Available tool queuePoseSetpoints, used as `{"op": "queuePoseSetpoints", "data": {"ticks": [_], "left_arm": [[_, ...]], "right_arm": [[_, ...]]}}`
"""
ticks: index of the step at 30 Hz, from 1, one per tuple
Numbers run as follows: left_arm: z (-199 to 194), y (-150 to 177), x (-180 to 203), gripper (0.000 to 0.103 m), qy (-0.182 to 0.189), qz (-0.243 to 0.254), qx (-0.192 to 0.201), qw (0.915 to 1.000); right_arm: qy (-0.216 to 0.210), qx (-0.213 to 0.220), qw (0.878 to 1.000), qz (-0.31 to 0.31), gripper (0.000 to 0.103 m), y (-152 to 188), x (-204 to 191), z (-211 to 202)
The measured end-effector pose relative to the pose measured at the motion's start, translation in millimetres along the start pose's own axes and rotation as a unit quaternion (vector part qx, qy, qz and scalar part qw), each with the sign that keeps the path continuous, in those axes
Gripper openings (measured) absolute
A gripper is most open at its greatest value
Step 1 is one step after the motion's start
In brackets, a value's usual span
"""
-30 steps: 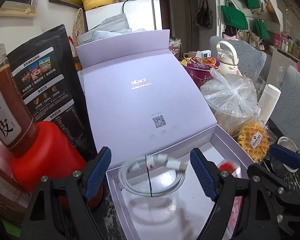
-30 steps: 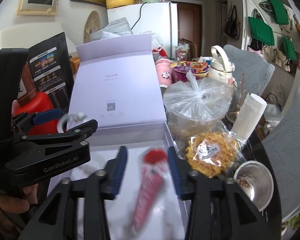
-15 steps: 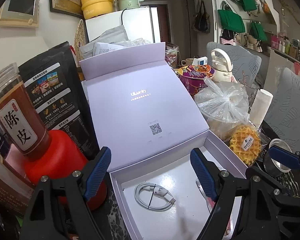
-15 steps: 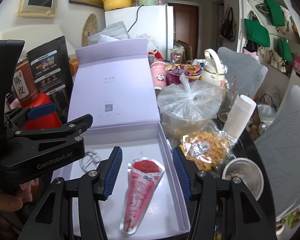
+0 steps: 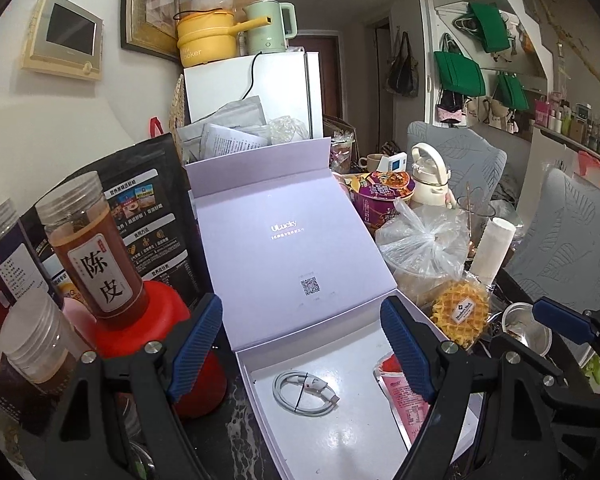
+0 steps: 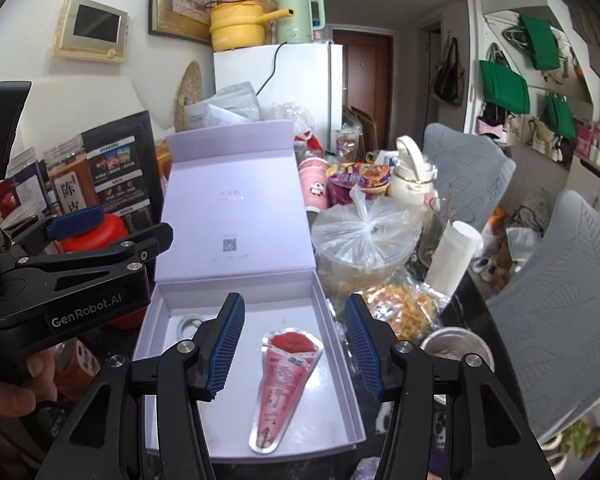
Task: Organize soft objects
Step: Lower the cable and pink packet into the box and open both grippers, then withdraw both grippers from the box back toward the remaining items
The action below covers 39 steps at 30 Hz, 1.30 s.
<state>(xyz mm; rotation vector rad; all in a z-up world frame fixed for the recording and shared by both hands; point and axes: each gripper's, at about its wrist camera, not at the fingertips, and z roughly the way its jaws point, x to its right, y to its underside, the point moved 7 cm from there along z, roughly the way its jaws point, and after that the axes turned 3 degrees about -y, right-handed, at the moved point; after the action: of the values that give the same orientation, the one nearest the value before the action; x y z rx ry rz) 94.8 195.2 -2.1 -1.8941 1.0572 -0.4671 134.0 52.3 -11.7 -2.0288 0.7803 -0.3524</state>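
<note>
An open lilac gift box (image 5: 260, 396) (image 6: 342, 344) lies on the dark table with its lid propped upright. A coiled white cable (image 5: 305, 393) lies in its left half; only a bit of it shows in the right wrist view (image 6: 186, 325). A pink cone-shaped snack pouch (image 6: 282, 380) lies flat in the right half, partly hidden by my finger in the left wrist view (image 5: 400, 394). My left gripper (image 5: 302, 346) is open and empty above the box. My right gripper (image 6: 294, 348) is open and empty above the pouch.
Left of the box stand a red canister (image 5: 156, 320), an amber jar (image 5: 94, 252) and a black bag (image 5: 148, 216). On the right are a tied plastic bag over a tub (image 6: 360, 240), a wrapped waffle (image 5: 458, 312), a steel bowl (image 6: 456, 348) and grey chairs.
The cable dropped from my left gripper into the box and the pouch from my right gripper. Both grippers have opened and drawn back and up from the box.
</note>
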Motion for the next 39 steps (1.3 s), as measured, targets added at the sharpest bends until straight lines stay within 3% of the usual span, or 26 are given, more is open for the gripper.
{"op": "queuePoseSetpoints", "data": {"ticks": [14, 24, 29, 39], "left_arm": [[-51, -7, 3, 0.082, 0.014, -0.005, 0.033, 0.9993], [-84, 1, 11, 0.082, 0.031, 0.0, 0.044, 0.9986], [-98, 7, 16, 0.101, 0.04, 0.003, 0.048, 0.998], [-129, 23, 21, 0.101, 0.044, 0.017, 0.062, 0.997]], "right_arm": [[0.013, 0.032, 0.999, -0.001, 0.055, -2, -1, -51], [0.022, 0.049, 0.999, 0.0, 0.063, 7, 2, -86], [0.028, 0.055, 0.998, 0.003, 0.069, 14, 3, -100], [0.045, 0.061, 0.997, 0.007, 0.088, 34, 5, -127]]}}
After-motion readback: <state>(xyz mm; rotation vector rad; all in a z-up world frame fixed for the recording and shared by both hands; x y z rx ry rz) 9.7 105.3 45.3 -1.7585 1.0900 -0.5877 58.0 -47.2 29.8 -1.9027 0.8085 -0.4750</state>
